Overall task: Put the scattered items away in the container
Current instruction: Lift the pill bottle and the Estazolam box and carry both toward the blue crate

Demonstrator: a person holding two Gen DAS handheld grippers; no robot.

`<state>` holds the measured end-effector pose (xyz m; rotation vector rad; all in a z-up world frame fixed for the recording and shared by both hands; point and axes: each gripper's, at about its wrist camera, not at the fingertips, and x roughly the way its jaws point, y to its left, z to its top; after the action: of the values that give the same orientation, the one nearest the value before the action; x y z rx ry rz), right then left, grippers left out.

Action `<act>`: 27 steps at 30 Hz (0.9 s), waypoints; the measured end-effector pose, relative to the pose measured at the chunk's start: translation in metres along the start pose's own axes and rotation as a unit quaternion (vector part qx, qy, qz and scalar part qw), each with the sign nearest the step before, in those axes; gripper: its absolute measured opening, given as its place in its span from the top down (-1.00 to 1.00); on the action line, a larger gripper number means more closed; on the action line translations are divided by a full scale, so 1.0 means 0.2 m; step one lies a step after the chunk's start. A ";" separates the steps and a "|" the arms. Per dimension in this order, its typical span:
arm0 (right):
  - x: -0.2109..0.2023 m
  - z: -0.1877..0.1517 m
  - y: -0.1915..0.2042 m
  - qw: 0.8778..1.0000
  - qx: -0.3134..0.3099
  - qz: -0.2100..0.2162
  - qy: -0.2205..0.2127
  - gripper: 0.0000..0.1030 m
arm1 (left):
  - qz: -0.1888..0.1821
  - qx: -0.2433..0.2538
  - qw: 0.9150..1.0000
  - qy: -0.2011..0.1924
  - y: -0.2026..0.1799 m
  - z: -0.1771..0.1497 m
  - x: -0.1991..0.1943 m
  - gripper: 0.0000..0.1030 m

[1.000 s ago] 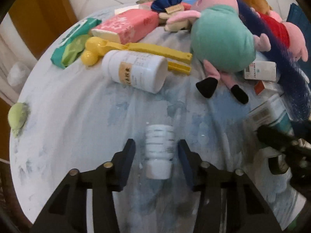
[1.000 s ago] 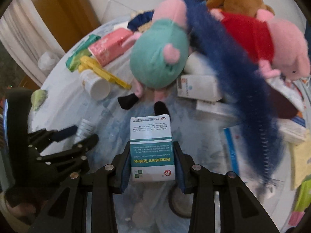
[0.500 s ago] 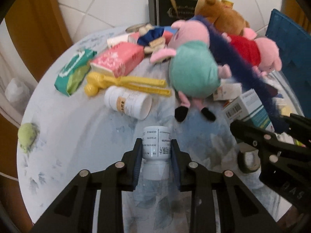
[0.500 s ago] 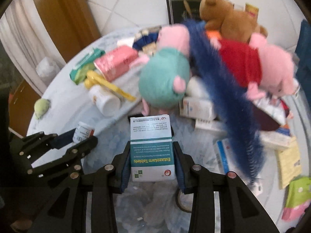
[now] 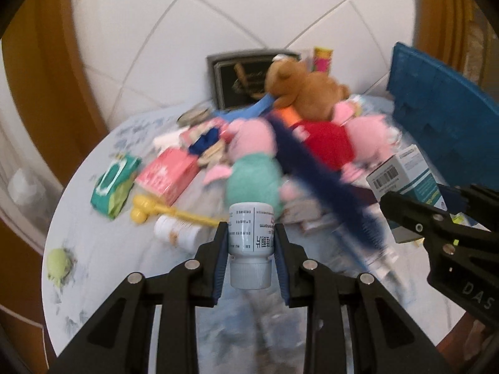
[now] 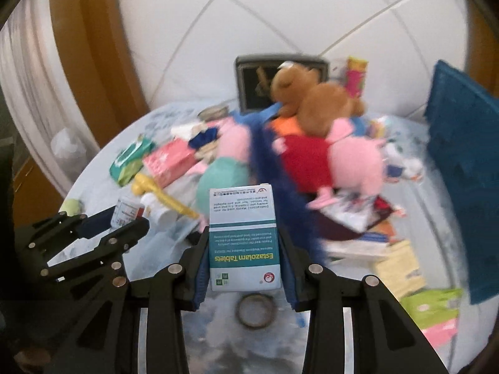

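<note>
My left gripper (image 5: 251, 243) is shut on a small white pill bottle (image 5: 250, 246), cap toward the camera, lifted above the table. My right gripper (image 6: 244, 246) is shut on a white and teal tablet box (image 6: 244, 237), also held off the table. In the left wrist view the right gripper (image 5: 414, 215) shows at the right with the tablet box (image 5: 405, 177). In the right wrist view the left gripper (image 6: 124, 221) shows at the left with the pill bottle (image 6: 126, 213). A blue crate (image 5: 436, 106) (image 6: 464, 155) stands at the table's right edge.
On the round pale table (image 5: 109, 265) lie plush toys (image 5: 252, 168), a brown bear (image 5: 305, 93), a long blue brush (image 5: 327, 187), a pink packet (image 5: 168, 171), green wipes (image 5: 115, 184), a yellow tool (image 5: 168, 210), a larger white bottle (image 5: 177, 230) and a tape ring (image 6: 255, 310).
The left gripper closed on the pill bottle and lifted it off the table. Both grippers rose and tilted up, so the table looks farther and the wall and crate show.
</note>
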<state>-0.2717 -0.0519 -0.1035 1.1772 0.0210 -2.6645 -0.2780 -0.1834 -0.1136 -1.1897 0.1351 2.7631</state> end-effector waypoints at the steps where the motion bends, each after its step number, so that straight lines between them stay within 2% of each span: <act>1: -0.04 0.01 -0.04 1.000 0.001 -0.005 -0.007 0.27 | -0.004 0.003 1.000 -0.007 -0.05 0.03 -0.02 0.47; 7: -0.29 0.05 -0.36 0.998 0.007 -0.036 -0.044 0.27 | -0.024 0.019 0.999 -0.040 -0.42 0.17 -0.11 0.47; 16: -0.56 0.11 -0.87 0.995 -0.002 -0.060 -0.074 0.27 | -0.033 0.018 0.997 -0.071 -0.94 0.38 -0.18 0.47; 20: -0.68 0.15 -1.08 0.992 0.018 -0.072 -0.099 0.27 | -0.048 0.033 0.994 -0.088 -1.12 0.48 -0.22 0.47; 27: -0.93 0.20 -1.42 0.981 0.058 -0.118 -0.145 0.27 | -0.084 0.067 0.988 -0.111 -1.49 0.68 -0.29 0.47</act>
<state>-0.2406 0.2572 0.0376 0.8501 -0.0461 -3.0609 -0.2904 0.1251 0.0128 -0.8147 0.1860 2.6666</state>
